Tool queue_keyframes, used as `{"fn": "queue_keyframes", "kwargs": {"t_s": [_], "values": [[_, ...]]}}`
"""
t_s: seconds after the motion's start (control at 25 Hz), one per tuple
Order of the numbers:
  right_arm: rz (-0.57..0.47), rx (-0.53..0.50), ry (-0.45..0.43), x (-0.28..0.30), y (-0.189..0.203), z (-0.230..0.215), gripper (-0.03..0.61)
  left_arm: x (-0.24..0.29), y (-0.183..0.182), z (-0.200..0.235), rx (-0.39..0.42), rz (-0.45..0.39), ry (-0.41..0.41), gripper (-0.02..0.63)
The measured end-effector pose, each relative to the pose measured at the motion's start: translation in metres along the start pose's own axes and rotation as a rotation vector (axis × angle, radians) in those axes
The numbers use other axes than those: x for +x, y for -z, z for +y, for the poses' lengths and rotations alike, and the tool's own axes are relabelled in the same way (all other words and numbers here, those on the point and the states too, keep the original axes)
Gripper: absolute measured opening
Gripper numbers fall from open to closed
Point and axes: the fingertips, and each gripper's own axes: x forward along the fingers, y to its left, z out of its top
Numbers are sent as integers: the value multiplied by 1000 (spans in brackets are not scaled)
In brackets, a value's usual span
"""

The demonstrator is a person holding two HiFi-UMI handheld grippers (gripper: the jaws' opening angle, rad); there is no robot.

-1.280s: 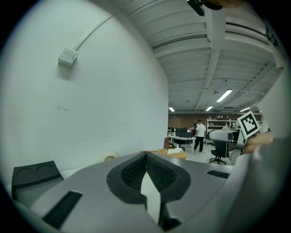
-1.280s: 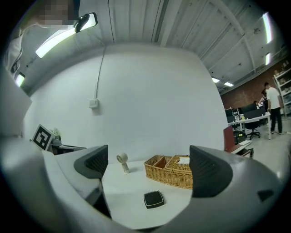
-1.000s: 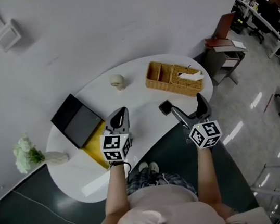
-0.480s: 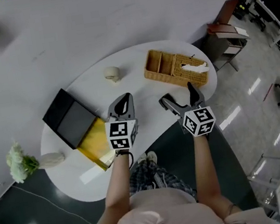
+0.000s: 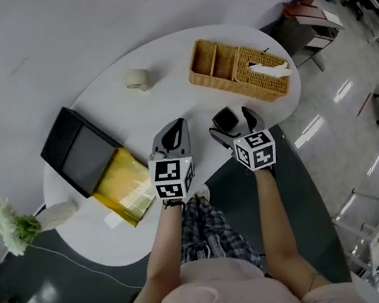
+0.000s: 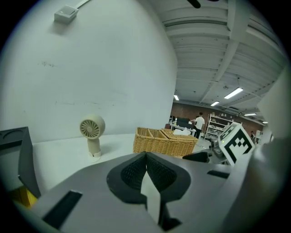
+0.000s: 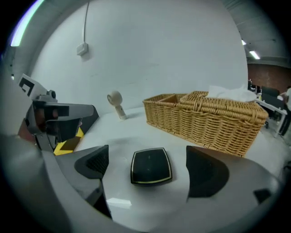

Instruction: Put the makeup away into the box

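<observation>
Right gripper view: right gripper released, jaws spread either side of black compact on white table, not touching it.
Left gripper: clenched, empty.
Wicker basket: behind compact.

The right gripper hides part of the compact; the picture's edge crops the black box.

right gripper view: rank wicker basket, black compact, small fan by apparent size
1. wicker basket
2. black compact
3. fan
This is as-seen only: the black compact lies nearest the camera and the fan stands far back, so the true order of those two is unsure.
</observation>
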Motion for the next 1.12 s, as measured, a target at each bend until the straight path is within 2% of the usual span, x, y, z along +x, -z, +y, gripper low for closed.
{"fn": "queue_keyframes", "kwargs": {"t_s": [0.12, 0.28, 0.4, 0.44, 0.8, 1.12], "values": [[84, -33, -3, 10, 17, 0, 532, 1, 17, -5, -14, 27, 11, 26], [155, -81, 12, 16, 28, 1, 449, 0, 25, -6, -25, 42, 13, 26], [197, -108, 38, 18, 35, -2, 353, -2, 27, -4, -24, 47, 8, 26], [201, -111, 44, 18, 36, -3, 340, -3, 27, -2, -26, 48, 5, 26], [132, -107, 76, 6, 14, 6, 333, -23, 18, 19, -41, 19, -46, 26], [48, -168, 21, -4, -42, 48, 333, -64, -12, 47, -47, -45, -134, 26]]}}
